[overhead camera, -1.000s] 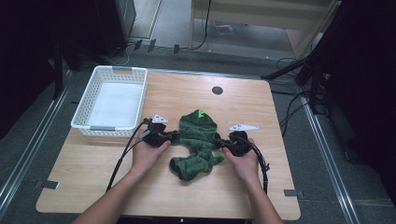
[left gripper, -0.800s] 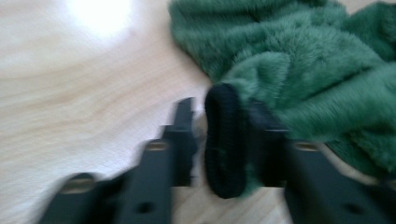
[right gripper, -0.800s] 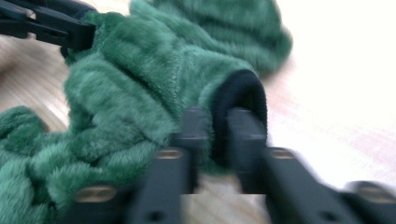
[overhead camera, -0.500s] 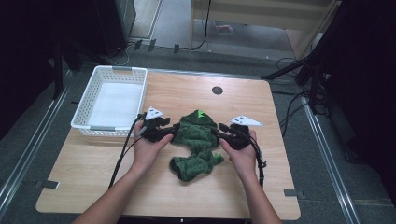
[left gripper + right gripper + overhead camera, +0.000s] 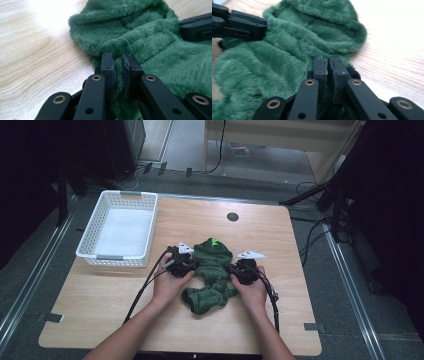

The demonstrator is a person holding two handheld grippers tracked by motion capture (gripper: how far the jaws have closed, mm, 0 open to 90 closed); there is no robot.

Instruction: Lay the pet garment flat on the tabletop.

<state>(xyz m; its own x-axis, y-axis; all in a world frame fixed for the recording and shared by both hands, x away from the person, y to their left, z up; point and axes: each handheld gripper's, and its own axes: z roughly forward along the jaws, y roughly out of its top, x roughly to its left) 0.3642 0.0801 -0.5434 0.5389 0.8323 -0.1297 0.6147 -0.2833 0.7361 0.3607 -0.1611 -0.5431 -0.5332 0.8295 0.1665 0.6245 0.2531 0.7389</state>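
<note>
A green fleece garment with a hood point(image 5: 212, 270) lies crumpled on the wooden table point(image 5: 300, 285). My left gripper point(image 5: 192, 266) is at the garment's left edge, its jaws shut on a fold of the green fleece point(image 5: 140, 42). At the opposite edge my right gripper point(image 5: 231, 270) has its jaws pressed together on the fleece point(image 5: 287, 57) just below the hood. In the left gripper view the right gripper point(image 5: 196, 26) shows across the garment, and the left gripper point(image 5: 237, 22) shows in the right gripper view.
A white plastic basket point(image 5: 120, 227) stands at the table's far left, with nothing inside. A small dark hole point(image 5: 232, 216) marks the table's far middle. Cables point(image 5: 145, 287) trail from both grippers toward the near edge.
Both hands have drawn slightly toward the near side with the garment's sides held. The fleece has bunched more between the grippers.
</note>
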